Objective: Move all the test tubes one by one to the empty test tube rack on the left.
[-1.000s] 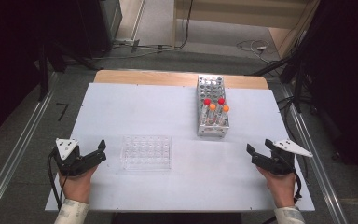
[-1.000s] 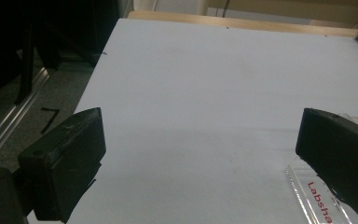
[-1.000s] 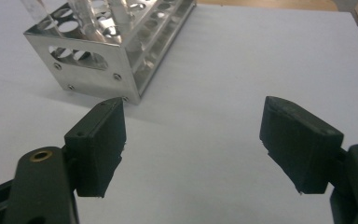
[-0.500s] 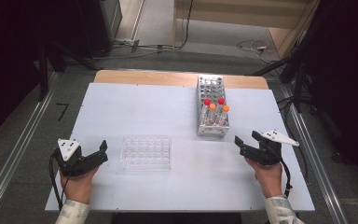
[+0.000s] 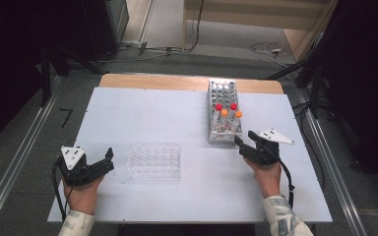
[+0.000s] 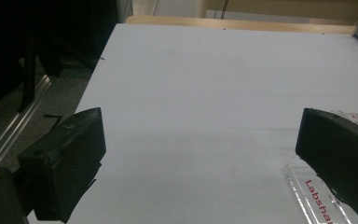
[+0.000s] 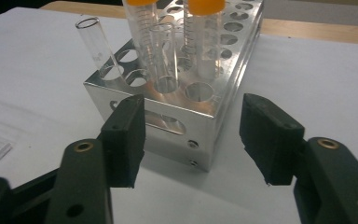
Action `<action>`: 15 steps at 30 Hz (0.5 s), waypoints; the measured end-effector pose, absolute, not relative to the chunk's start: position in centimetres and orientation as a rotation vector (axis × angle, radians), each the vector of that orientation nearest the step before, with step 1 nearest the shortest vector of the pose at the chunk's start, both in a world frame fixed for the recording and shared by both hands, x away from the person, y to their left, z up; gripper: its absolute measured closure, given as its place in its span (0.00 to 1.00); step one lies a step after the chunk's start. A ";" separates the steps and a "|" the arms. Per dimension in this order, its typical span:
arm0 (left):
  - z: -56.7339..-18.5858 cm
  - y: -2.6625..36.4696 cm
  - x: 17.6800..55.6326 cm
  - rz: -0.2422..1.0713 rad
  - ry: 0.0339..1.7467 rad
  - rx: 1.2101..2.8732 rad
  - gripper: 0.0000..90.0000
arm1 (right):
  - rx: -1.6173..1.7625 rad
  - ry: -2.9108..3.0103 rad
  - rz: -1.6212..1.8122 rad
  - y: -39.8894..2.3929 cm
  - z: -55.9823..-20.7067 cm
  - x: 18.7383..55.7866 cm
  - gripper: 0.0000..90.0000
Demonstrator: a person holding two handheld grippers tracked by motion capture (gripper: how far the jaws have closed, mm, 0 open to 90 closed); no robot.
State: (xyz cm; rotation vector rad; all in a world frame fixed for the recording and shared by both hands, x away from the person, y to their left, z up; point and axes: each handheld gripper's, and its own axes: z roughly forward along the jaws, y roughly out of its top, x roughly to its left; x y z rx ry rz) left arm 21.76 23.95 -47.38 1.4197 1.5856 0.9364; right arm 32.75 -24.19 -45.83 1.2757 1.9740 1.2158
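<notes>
A metal tube rack (image 5: pixel 222 93) stands at the table's right of centre, holding red-capped tubes (image 5: pixel 218 106) and orange-capped tubes (image 5: pixel 224 112). My right gripper (image 5: pixel 243 137) sits just in front of its near right corner. In the right gripper view the rack (image 7: pixel 168 116) lies just beyond my right gripper (image 7: pixel 192 107); its jaws have just been closing, stand apart, and hold nothing. Two uncapped glass tubes (image 7: pixel 162 56) stand before the orange-capped ones (image 7: pixel 142 28). My left gripper (image 5: pixel 108 161) rests open beside a clear plastic tray (image 5: pixel 154 160).
The white table top (image 5: pixel 142 113) is bare between tray and rack. In the left gripper view the tray's labelled edge (image 6: pixel 317 196) lies under one jaw of my left gripper (image 6: pixel 200 116). A wooden strip (image 5: pixel 152 81) runs along the far edge, with cables on the floor beyond.
The right hand has slid left and toward the metal rack, and its jaws have narrowed with nothing between them. The left hand has stayed put.
</notes>
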 end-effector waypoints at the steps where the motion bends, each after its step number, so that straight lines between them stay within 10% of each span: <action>1: -47.4 24.0 21.8 0.936 1.586 1.420 0.02 | 1.270 1.978 1.214 -24.0 -45.9 32.9 0.48; 15: -47.4 23.9 21.7 0.934 1.580 1.420 0.02 | 1.221 1.978 1.209 -21.8 -45.5 34.2 0.70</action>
